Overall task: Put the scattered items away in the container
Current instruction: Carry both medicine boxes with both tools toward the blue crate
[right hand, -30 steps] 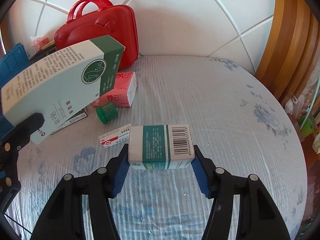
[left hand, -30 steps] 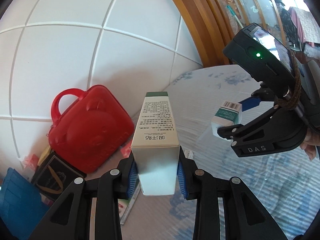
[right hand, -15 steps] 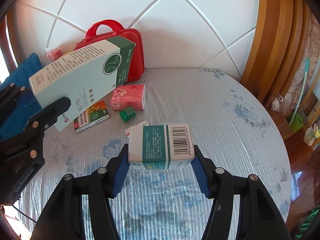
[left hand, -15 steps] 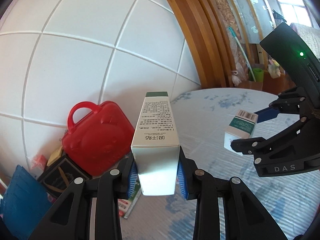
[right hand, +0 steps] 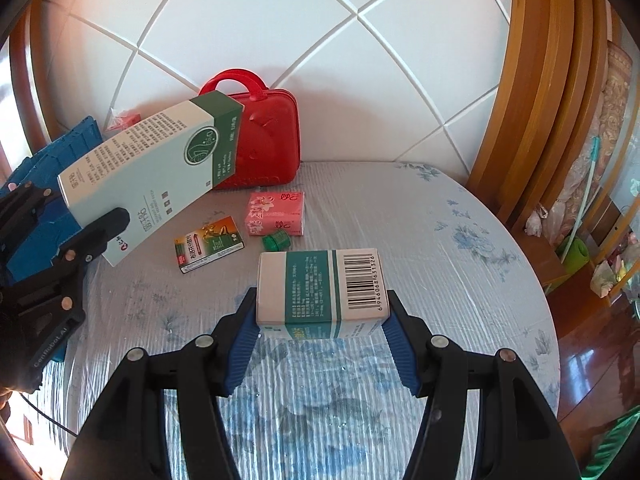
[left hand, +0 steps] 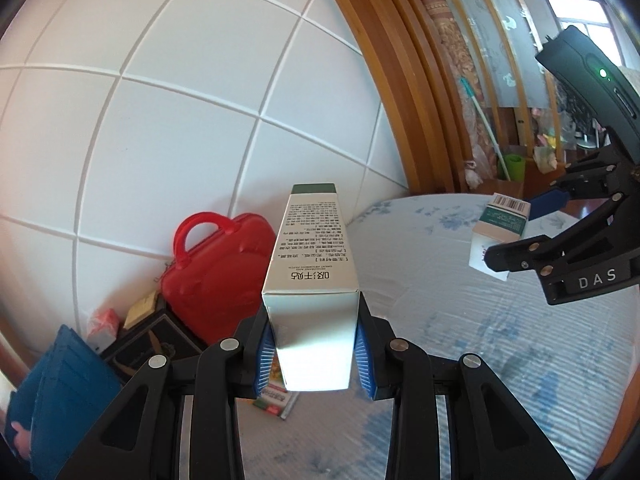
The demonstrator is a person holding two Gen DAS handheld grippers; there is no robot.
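My left gripper (left hand: 314, 350) is shut on a tall white-and-green box (left hand: 312, 280), held in the air above the table; the box also shows at the left of the right wrist view (right hand: 152, 168). My right gripper (right hand: 320, 332) is shut on a small green-and-white box with a barcode (right hand: 320, 290), also held above the table; it shows in the left wrist view (left hand: 500, 228). A blue crate (right hand: 52, 184) stands at the table's left edge (left hand: 52, 392). On the table lie a pink tissue pack (right hand: 276, 213), an orange-green flat box (right hand: 209, 243) and a green cap (right hand: 276, 240).
A red carry case (right hand: 264, 136) stands against the white tiled wall (right hand: 320, 40), also seen in the left wrist view (left hand: 216, 272). A black box (left hand: 148, 344) lies beside it. The round table (right hand: 440, 280) has a floral cover. Wooden frames (right hand: 540, 80) rise at right.
Both grippers have risen and pulled back from the table with their boxes held; the objects on the table look smaller and farther away. Neither grip has changed.
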